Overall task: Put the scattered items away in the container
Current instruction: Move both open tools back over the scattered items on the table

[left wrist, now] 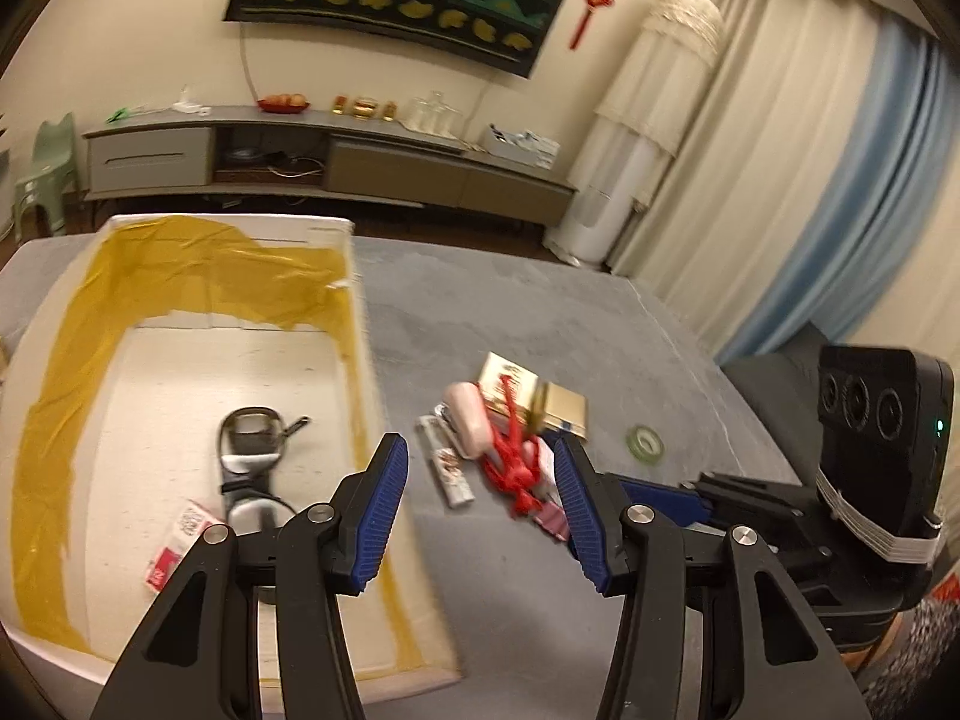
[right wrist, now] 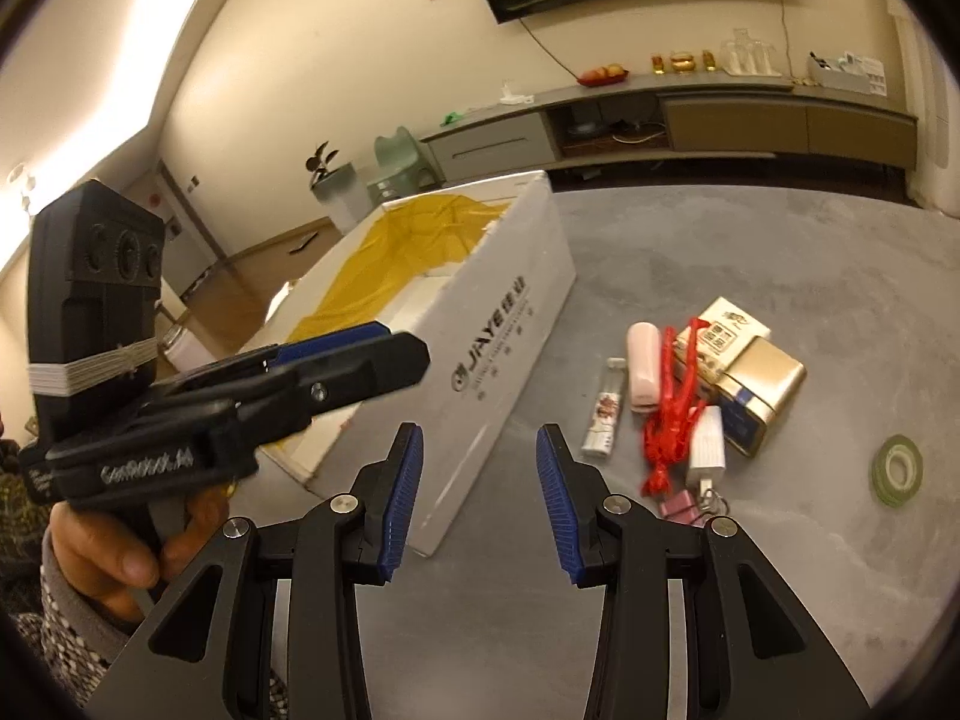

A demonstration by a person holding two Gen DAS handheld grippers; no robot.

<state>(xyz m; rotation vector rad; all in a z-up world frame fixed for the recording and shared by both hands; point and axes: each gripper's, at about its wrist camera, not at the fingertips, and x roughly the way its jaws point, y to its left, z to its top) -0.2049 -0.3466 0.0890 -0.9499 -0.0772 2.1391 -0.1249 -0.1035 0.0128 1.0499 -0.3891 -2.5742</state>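
Two items inside tape-lined white box (left wrist: 354,276)

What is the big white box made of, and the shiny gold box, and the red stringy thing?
The big white box looks like foam: thick, matte white walls with crumbly edges, patched with yellowish tape. The gold box seems to be metal or foil-covered card, since its smooth top gleams; I cannot tell which. The red stringy thing looks like knotted cord, soft and twisted.

We see a matt grey desk (right wrist: 720,252) with a slightly mottled surface. The white box (right wrist: 498,324) looks like matt foam, lined with glossy yellow tape (left wrist: 72,360); the gold tin (right wrist: 762,384) shines like metal.
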